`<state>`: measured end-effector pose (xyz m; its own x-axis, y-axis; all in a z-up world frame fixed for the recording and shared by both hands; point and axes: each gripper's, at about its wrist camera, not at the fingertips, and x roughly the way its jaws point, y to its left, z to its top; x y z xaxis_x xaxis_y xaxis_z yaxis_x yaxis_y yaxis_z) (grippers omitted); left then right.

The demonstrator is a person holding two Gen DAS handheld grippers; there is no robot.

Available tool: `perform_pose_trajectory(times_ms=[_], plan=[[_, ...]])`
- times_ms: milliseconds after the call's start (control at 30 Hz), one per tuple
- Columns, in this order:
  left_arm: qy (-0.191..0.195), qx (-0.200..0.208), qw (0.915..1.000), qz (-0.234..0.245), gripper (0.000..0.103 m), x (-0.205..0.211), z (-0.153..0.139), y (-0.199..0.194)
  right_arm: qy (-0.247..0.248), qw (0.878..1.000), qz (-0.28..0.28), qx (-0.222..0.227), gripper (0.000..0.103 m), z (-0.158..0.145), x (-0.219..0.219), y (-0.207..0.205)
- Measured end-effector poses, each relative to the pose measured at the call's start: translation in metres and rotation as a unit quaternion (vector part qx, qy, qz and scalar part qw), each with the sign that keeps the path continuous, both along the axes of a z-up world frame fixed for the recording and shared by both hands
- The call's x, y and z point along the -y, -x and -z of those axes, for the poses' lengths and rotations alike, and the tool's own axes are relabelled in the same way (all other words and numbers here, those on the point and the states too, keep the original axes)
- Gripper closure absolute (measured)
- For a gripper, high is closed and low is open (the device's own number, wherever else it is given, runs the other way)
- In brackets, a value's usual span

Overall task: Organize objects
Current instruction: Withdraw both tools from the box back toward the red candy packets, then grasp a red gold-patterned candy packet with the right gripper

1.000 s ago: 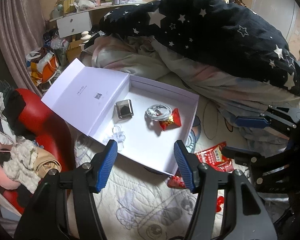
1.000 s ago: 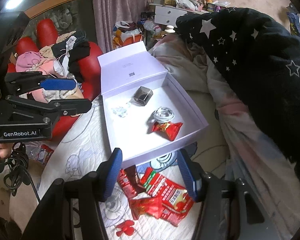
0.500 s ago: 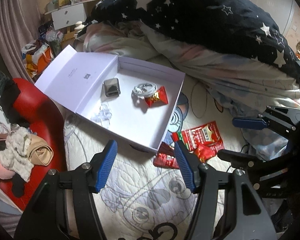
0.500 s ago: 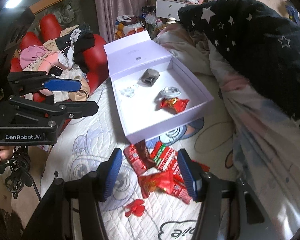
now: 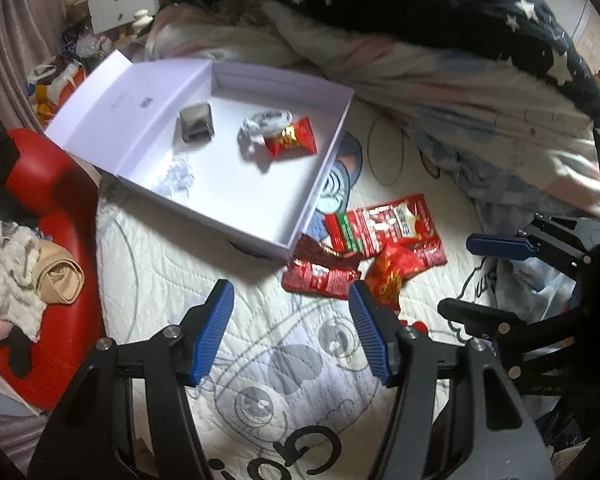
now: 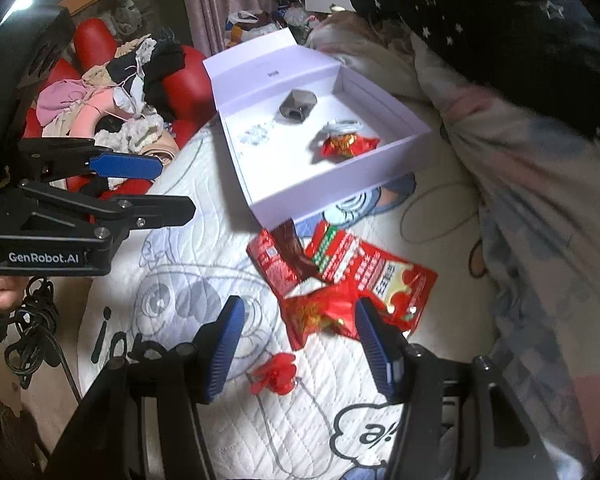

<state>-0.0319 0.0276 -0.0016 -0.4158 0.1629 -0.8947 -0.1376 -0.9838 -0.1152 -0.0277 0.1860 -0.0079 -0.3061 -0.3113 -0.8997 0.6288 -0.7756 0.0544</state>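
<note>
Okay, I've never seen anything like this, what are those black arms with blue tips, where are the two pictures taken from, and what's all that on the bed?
These are hand-held tongs, one in each of a person's hands, with a camera on each looking along its blue fingers. One picture comes from the left tongs, the other from the right tongs; each also sees the other at its edge. Both stand open and hold nothing. On the quilted bed cover lies an open white box holding a small metal case, a coiled white cable and one red packet. More red snack packets lie loose outside it.

The right gripper [image 6: 300, 336] hangs with jaws apart above crinkled red snack packets [image 6: 340, 280] beside an open white cardboard box [image 6: 332, 184] on a white quilted bedspread [image 6: 204, 256].
</note>
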Motion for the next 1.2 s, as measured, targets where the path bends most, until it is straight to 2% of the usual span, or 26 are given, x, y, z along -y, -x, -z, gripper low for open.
perform_pose_trajectory(times_ms=[433, 667, 1000, 1200], plan=[[-0.025, 0.051, 0.9983, 0.01, 0.045, -0.015, 0.047, 0.013, -0.001, 0.999, 0.016, 0.031, 0.045, 0.033, -0.016, 0.006], [-0.025, 0.07, 0.9971, 0.02, 0.045, -0.024, 0.067, 0.02, 0.006, 0.999, 0.02, 0.046, 0.045, 0.049, -0.02, 0.011], [-0.035, 0.097, 0.9946, 0.012, 0.045, -0.025, 0.093, 0.036, 0.005, 0.999, 0.013, 0.033, 0.042, 0.066, -0.016, 0.021], [-0.034, 0.099, 0.9944, 0.014, 0.045, -0.022, 0.1, 0.041, 0.014, 0.999, 0.011, 0.038, 0.041, 0.079, -0.012, 0.032]])
